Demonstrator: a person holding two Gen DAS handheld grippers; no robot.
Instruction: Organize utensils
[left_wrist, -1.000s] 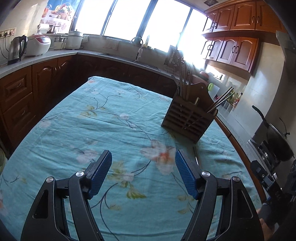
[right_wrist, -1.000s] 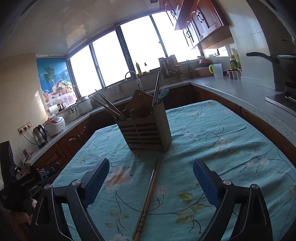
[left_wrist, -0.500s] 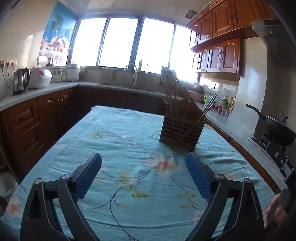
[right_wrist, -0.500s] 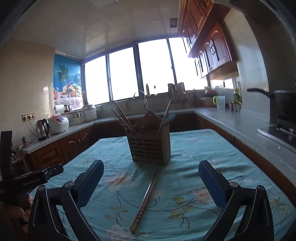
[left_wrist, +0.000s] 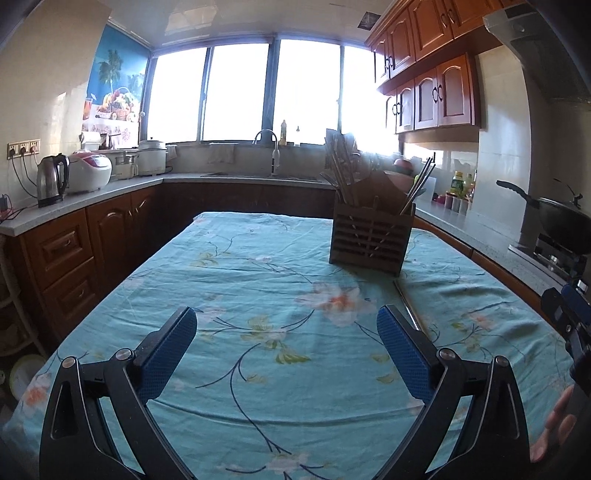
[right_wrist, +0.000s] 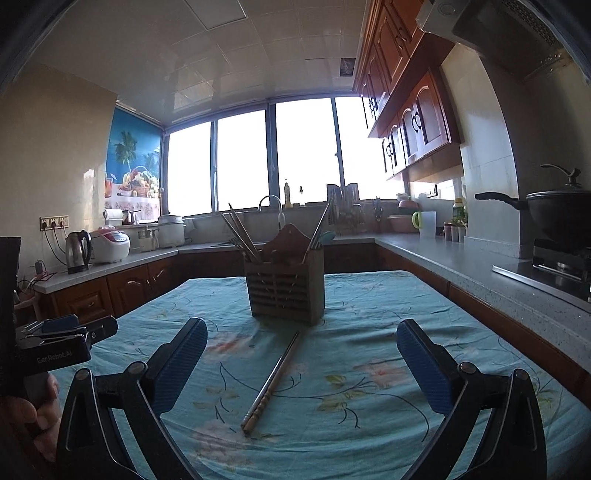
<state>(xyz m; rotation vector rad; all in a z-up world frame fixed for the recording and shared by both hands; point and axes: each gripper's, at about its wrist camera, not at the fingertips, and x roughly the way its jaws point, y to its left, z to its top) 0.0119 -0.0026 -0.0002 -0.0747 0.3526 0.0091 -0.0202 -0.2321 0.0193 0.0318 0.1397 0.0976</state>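
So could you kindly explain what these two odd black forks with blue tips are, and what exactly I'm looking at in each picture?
No robot here: a person holds a hand-held claw in each hand, each with a wide-angle camera looking out along its two blue-padded fingers. One picture comes from the left claw, the other from the right claw. Both are open and hold nothing. Each view also catches the other claw at its edge. Below them is a table with a turquoise flowered cloth. On it stands a wooden slatted utensil holder with chopsticks and other utensils already inside. One pair of chopsticks lies loose on the cloth in front of the holder, nearer the right claw.
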